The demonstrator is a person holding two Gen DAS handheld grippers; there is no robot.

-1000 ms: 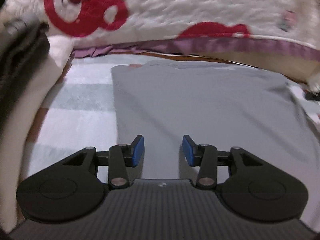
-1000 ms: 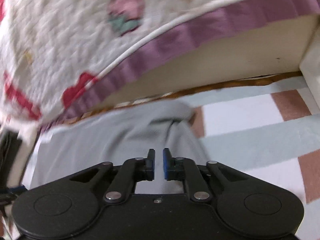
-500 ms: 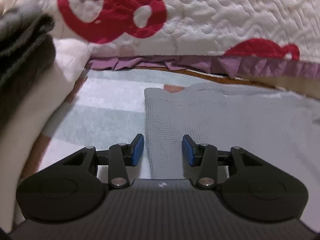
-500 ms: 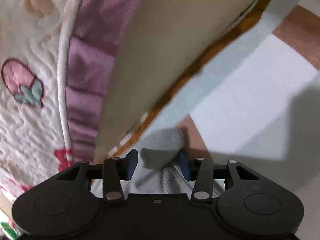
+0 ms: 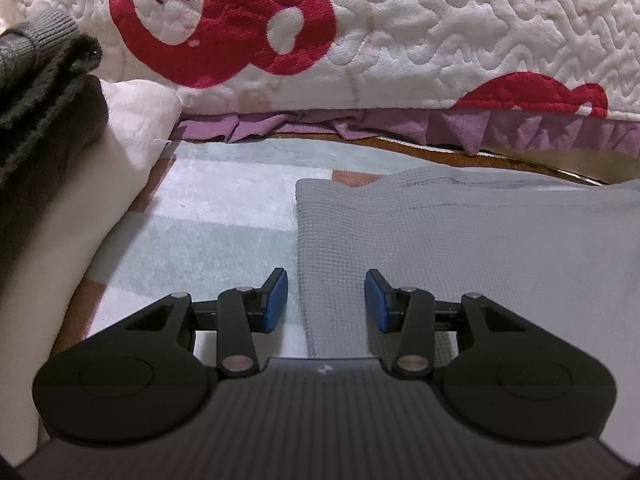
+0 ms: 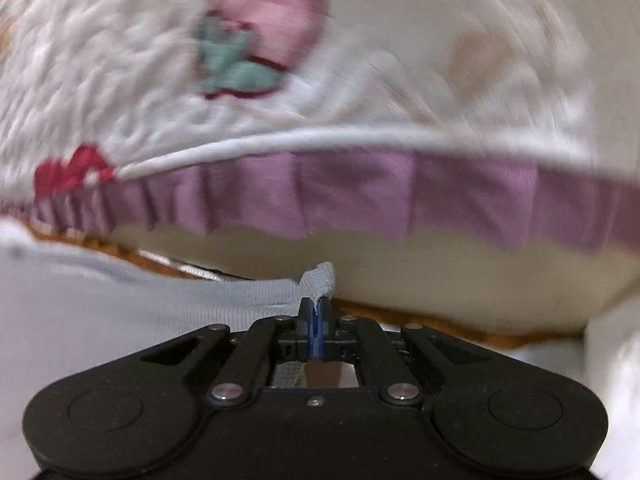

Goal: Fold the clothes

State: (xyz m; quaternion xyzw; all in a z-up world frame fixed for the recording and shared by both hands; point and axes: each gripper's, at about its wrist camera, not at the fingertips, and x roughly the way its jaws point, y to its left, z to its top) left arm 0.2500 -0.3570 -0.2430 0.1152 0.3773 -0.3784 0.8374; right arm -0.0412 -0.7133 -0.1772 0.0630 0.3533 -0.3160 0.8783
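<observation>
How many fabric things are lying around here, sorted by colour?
Grey: 1, the grey waffle-knit garment
Dark grey: 1, the dark knit garment
White with red and purple: 1, the quilted bedspread
Pastel checked: 1, the rug
Cream: 1, the cream folded fabric
Total: 5

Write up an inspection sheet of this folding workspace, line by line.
Surface: pale checked rug in mint, white and rust squares.
Job's things: grey waffle-knit garment lying flat, its left edge between the open jaws.
Clutter: dark grey knit clothes stacked on a white cushion, left.
Grippers: left gripper open, low over the garment edge; right gripper shut on a bunched garment corner.
Cables: nothing seen.
Surroundings: white quilted bedspread with red bear motif and purple ruffle, hanging behind.
</observation>
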